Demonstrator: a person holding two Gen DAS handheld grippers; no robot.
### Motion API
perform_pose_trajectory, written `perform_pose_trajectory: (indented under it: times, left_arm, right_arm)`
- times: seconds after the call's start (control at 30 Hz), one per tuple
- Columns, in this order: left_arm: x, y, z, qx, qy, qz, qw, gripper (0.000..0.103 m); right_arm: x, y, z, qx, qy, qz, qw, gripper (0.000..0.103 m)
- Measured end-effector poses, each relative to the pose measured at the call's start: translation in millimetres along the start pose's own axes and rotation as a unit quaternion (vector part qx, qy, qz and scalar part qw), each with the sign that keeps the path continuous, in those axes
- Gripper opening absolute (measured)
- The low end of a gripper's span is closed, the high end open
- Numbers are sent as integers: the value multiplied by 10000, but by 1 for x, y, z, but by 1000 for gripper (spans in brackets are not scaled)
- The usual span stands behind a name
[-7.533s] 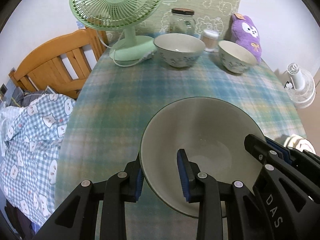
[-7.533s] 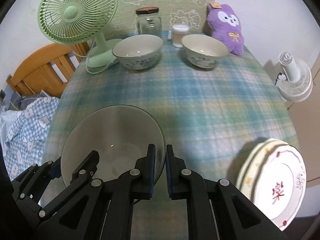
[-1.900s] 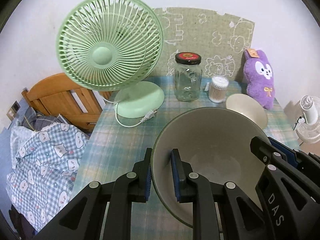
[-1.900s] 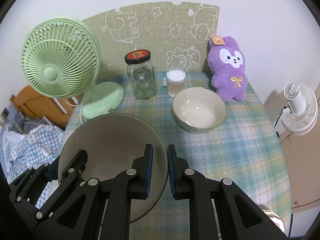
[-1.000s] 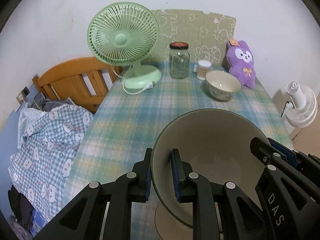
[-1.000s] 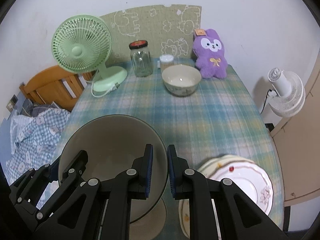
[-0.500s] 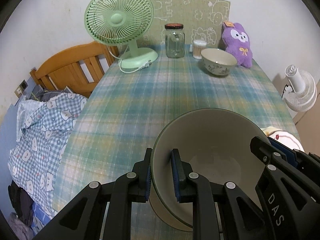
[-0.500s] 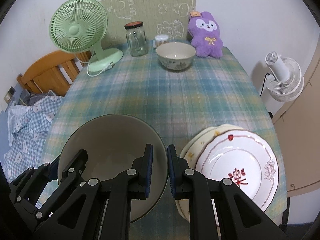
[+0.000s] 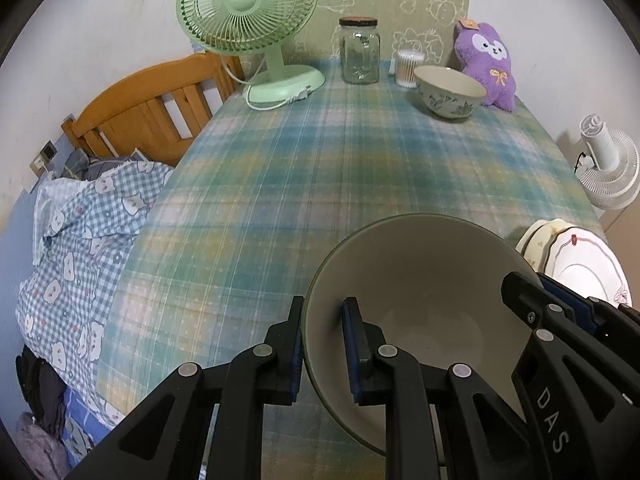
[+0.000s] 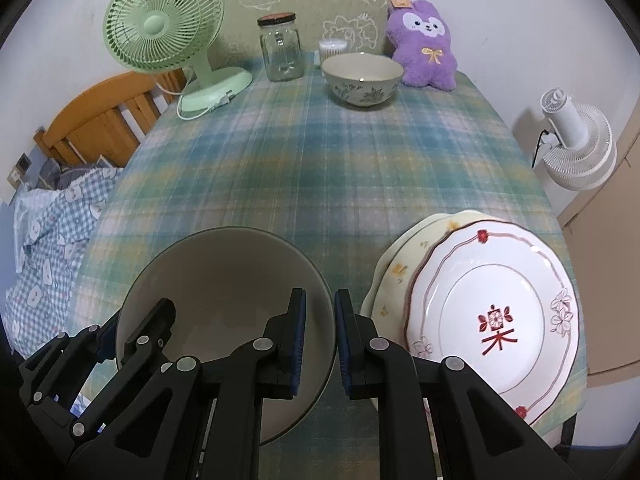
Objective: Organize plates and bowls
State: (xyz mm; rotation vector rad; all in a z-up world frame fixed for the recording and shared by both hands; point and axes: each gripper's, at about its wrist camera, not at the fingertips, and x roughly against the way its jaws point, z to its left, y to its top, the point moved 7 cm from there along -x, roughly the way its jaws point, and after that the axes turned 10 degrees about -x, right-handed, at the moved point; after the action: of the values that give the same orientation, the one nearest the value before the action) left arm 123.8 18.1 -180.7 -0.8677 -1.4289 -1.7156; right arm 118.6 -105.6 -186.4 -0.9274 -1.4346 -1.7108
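1. Versus 0.5 s ago: the plate stack (image 10: pixel 492 312) sits larger and closer to the right claw (image 10: pixel 320 332); the floral bowl (image 10: pixel 362 78) and the items at the back look farther off. The grip on the grey bowl (image 9: pixel 416 280) is unchanged.
2. Left claw (image 9: pixel 322 344): narrow, pinching the grey bowl's left rim, one pad outside, one inside.
3. Right claw: narrow, clamped on the same bowl's right rim, likewise one pad each side of the wall.
4. Grey bowl: at the near end of the bench (image 10: pixel 320 168), just left of the plate stack. Mouth faces up, tipped slightly away from the cameras. Whether it rests on the plaid cloth or is held above it, cannot tell.
5. Plate stack: a white plate with red motif on top of a cream plate, at the bench's near right corner.
6. Far end: floral bowl upright, between the glass jar (image 10: pixel 282 48) and the purple plush (image 10: pixel 424 48); green fan (image 10: pixel 164 28) at far left.
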Motion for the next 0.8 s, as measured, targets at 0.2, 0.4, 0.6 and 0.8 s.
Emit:
perform_pose_trajectory:
  times: [0.2,0.4,0.6,0.8]
  left_arm:
    - [-5,-5,2,-2,-58,29,10000,16]
    - [-9,-6,1,-20,-197,110,9997,24]
    - [-2,1,-2,-165,-162,27,9997,45]
    - [15,16,-2,-323,-277,-98,9990,64]
  right_arm:
    - [-4,-3,1,8,-43,-29,10000,18]
    - [-5,-3,2,36,-80,5,10000,18]
    - [0,2,0,15,63,-11,10000,18]
    - [17,14,4,-19,70,-31,10000,18]
